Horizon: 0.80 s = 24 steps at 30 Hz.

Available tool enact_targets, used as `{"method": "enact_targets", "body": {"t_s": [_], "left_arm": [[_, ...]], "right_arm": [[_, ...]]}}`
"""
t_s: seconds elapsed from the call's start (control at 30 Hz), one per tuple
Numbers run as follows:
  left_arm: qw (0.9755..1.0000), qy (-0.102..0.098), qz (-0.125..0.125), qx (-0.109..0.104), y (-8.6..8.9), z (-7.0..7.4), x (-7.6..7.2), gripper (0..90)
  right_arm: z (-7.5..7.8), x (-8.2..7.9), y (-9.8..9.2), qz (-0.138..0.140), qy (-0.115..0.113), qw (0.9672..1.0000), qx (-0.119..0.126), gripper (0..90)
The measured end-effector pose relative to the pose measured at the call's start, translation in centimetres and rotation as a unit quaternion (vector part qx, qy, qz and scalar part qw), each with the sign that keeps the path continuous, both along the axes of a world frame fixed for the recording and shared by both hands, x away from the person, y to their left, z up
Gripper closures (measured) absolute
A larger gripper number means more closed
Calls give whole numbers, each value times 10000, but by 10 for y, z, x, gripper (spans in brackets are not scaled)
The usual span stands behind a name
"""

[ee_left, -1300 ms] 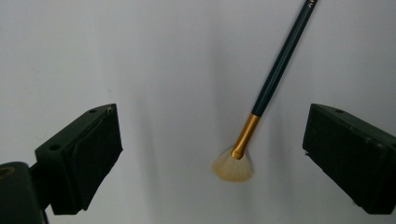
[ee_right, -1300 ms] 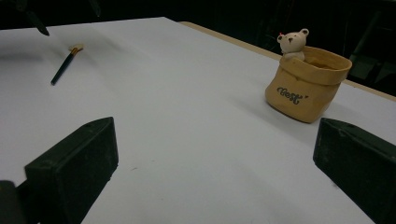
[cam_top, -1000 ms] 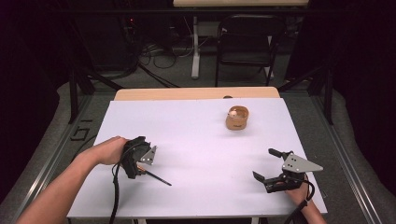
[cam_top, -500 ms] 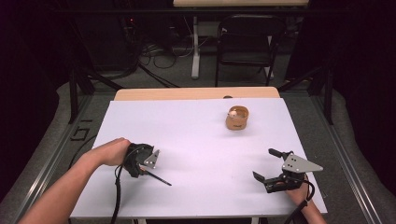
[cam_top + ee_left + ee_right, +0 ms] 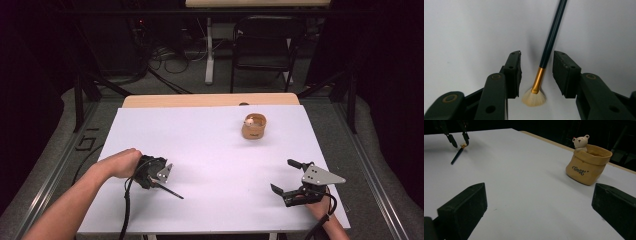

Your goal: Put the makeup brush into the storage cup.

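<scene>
My left gripper point(image 5: 536, 72) lower over the table than a second ago, jaws just been closing yet not touching, brush point(image 5: 549, 47) lying between them, bristles nearest me, handle pointing away.

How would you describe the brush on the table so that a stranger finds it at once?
On the white table, look at the near left part, at the left gripper. The brush lies flat between its jaws: a thin dark handle, a gold collar and pale fan-shaped bristles.
</scene>
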<state>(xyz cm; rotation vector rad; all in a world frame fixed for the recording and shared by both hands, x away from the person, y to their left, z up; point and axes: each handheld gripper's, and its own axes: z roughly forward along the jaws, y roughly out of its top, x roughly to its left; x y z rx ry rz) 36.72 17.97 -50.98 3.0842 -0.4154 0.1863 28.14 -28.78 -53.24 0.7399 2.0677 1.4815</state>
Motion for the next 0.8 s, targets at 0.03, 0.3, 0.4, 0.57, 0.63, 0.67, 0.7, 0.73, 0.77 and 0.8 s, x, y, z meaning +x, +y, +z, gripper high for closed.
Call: {"method": "enact_targets", "body": {"t_s": [0.03,0.3,0.4,0.57,0.63,0.67,0.7,0.73,0.77,0.8], "left_arm": [[10000,-5,-7,69,-1,0,0,609],[9997,108,-68,190,-2,-3,2,661],[9997,124,-59,197,-2,-4,2,675],[9995,145,-100,280,-2,-7,3,704],[9994,160,-95,283,-2,-9,3,717],[9993,175,-93,304,-2,-9,3,726],[9992,154,-102,343,-3,-9,3,729],[9993,169,-80,325,-2,-10,4,730],[9993,187,-83,311,-2,-10,4,736],[9993,193,-74,322,-2,-10,4,742]], "right_arm": [[0,0,0,-3,-1,10000,-3,0],[0,0,0,-1,-6,10000,-3,0],[0,0,0,0,-4,10000,-9,0],[0,0,0,-2,-2,10000,-8,0],[0,0,0,-3,-5,10000,-11,0],[0,0,0,-5,-4,10000,-10,0],[0,0,0,-5,4,10000,-8,0],[0,0,0,-3,-3,10000,-12,0],[0,0,0,-5,-8,10000,-9,0],[0,0,0,-6,-6,10000,-17,0]]}}
